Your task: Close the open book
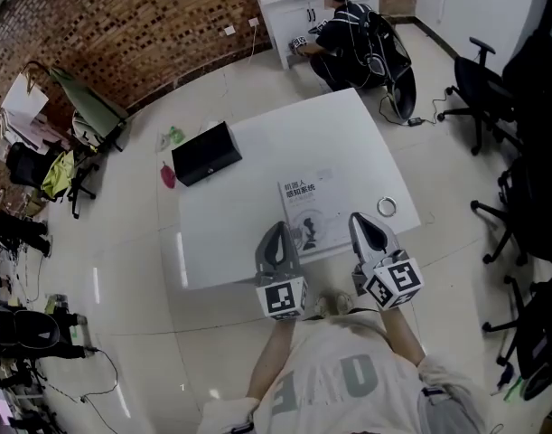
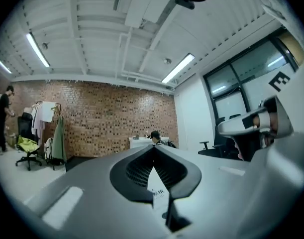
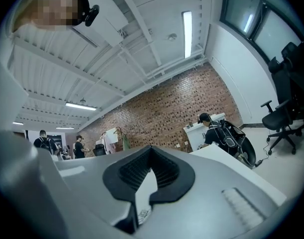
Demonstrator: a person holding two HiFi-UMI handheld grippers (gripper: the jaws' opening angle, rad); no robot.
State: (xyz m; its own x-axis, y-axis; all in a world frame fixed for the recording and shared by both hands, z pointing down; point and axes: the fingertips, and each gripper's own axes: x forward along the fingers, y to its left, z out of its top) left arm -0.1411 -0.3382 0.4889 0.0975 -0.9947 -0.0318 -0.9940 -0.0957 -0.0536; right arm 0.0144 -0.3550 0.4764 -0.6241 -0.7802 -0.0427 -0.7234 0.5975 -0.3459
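Note:
A book lies flat and closed on the white table, its pale printed cover facing up, near the table's front edge. My left gripper hovers over the book's near left corner with its jaws together and nothing between them. To the right, my right gripper sits just off the book's near right corner, jaws likewise together and empty. In the left gripper view the left gripper points level across the room, with a sliver of the printed cover showing below its tips. The right gripper also points level.
A black box sits at the table's far left corner and a small ring lies right of the book. Office chairs stand at the right. A person crouches by a white cabinet beyond the table.

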